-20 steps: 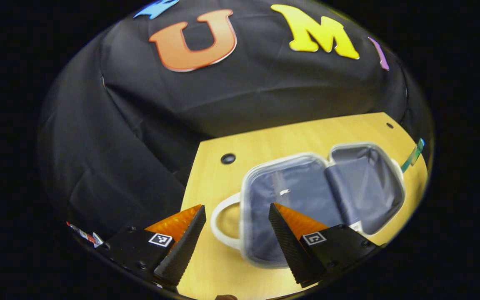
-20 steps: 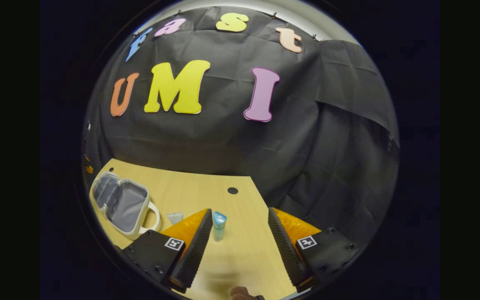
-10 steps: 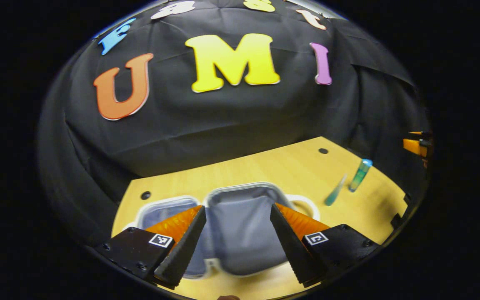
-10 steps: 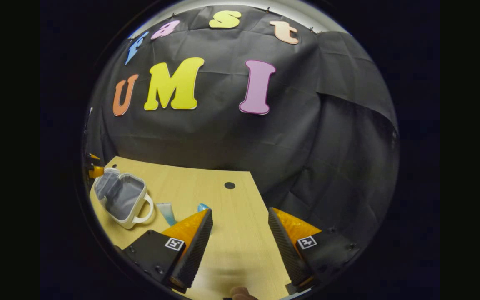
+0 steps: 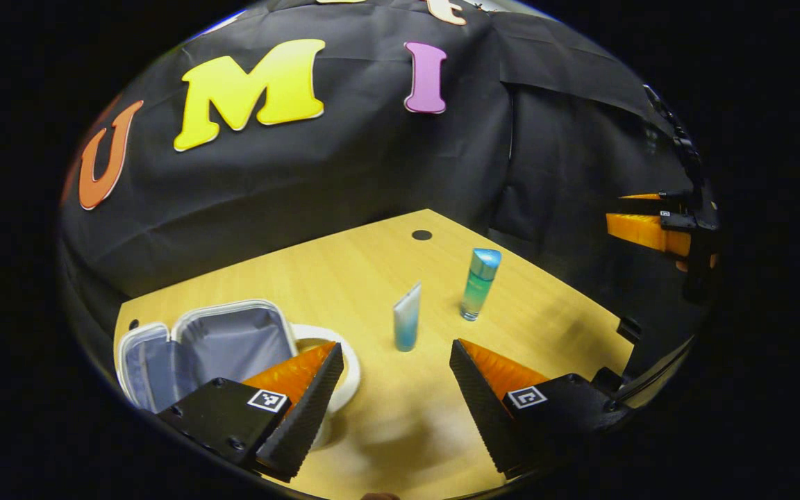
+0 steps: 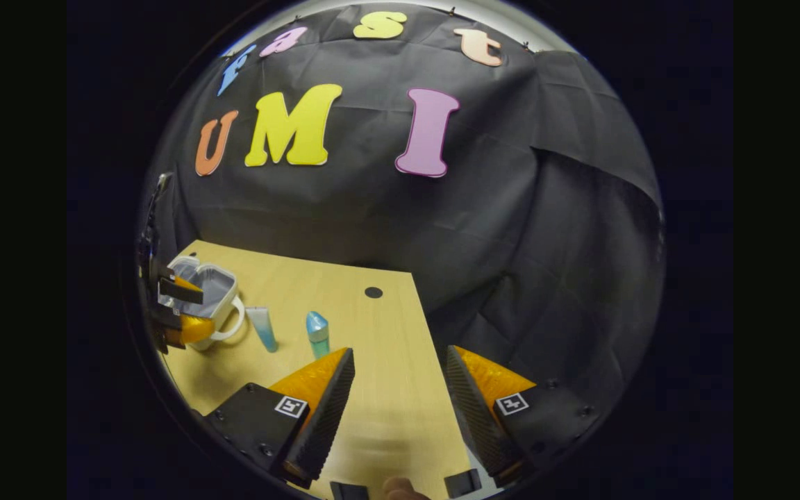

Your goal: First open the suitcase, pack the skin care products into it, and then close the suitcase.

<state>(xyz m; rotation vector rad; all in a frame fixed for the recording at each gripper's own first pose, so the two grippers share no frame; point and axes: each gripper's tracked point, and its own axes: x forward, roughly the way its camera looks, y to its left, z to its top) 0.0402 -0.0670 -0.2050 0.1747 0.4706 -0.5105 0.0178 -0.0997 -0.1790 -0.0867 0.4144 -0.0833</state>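
The white suitcase (image 5: 223,340) lies open on the wooden table (image 5: 344,278), its grey lining bare, handle toward the products. A small blue-white tube (image 5: 406,325) and a taller teal bottle (image 5: 480,283) stand upright to its right. My left gripper (image 5: 395,351) hovers open beside the suitcase handle, the tube just ahead between its fingers. In the right gripper view, the suitcase (image 6: 218,286), tube (image 6: 263,328) and bottle (image 6: 317,333) sit at left, with the left gripper (image 6: 192,307) in front of the suitcase. My right gripper (image 6: 400,353) is open and holds nothing, right of the bottle.
A dark round hole (image 5: 421,235) marks the table's far part, also seen as the hole (image 6: 373,292) in the right gripper view. The right gripper (image 5: 615,212) hangs beyond the table's right edge. Black cloth walls close in behind the table.
My left gripper has swung right, from over the open suitcase toward the tube and bottle. The right gripper has drawn back and right, so the bottle is now left of its fingers.
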